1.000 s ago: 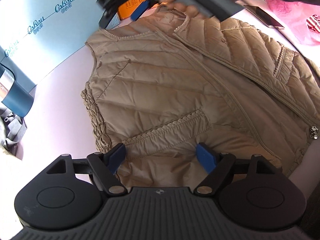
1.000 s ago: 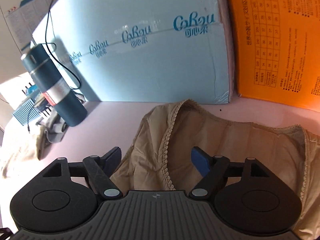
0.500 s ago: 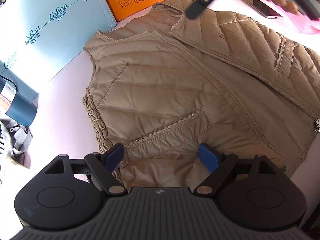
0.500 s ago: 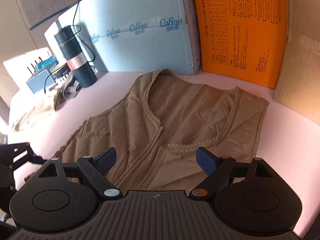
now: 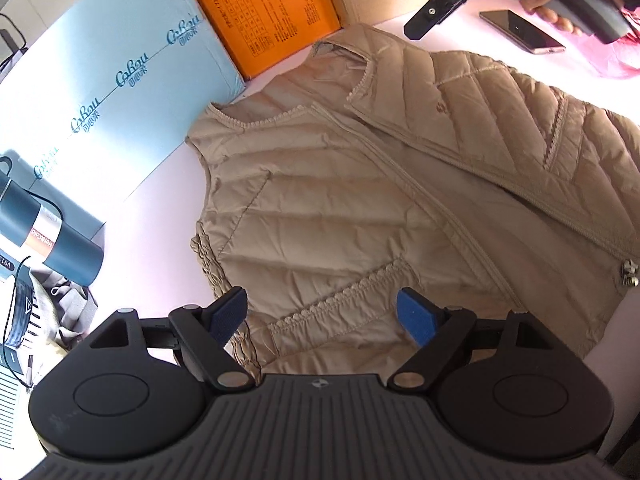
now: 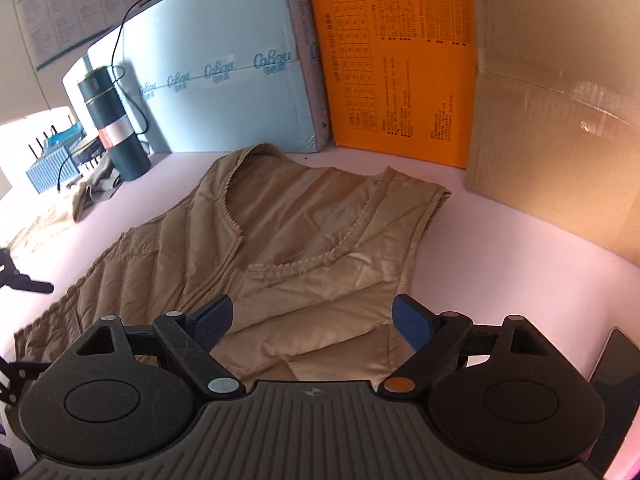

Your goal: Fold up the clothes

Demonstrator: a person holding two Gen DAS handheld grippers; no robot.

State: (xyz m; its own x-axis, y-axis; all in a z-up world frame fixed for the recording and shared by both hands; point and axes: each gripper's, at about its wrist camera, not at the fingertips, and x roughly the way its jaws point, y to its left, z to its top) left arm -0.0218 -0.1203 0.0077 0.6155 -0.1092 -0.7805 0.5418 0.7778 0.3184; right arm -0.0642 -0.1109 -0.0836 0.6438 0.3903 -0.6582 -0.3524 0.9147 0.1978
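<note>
A tan quilted sleeveless vest (image 5: 360,200) lies flat and unzipped on the pink table; it also shows in the right wrist view (image 6: 304,240). My left gripper (image 5: 324,316) is open and empty, above the vest's hem by the left pocket trim. My right gripper (image 6: 312,322) is open and empty, above the vest's right front panel below the neckline. The right gripper also shows in the left wrist view (image 5: 448,12), held in a hand above the table's far right.
A light blue box (image 5: 100,80), an orange box (image 6: 396,60) and a brown carton (image 6: 556,120) stand along the back. A dark teal bottle (image 6: 112,124) and grey cloth (image 5: 60,300) sit at the left. A phone (image 5: 520,32) and pink bag (image 5: 616,56) lie at the right.
My right gripper has pulled back and up from the vest's collar toward the right, letting the collar lie flat. My left gripper has risen slightly over the hem.
</note>
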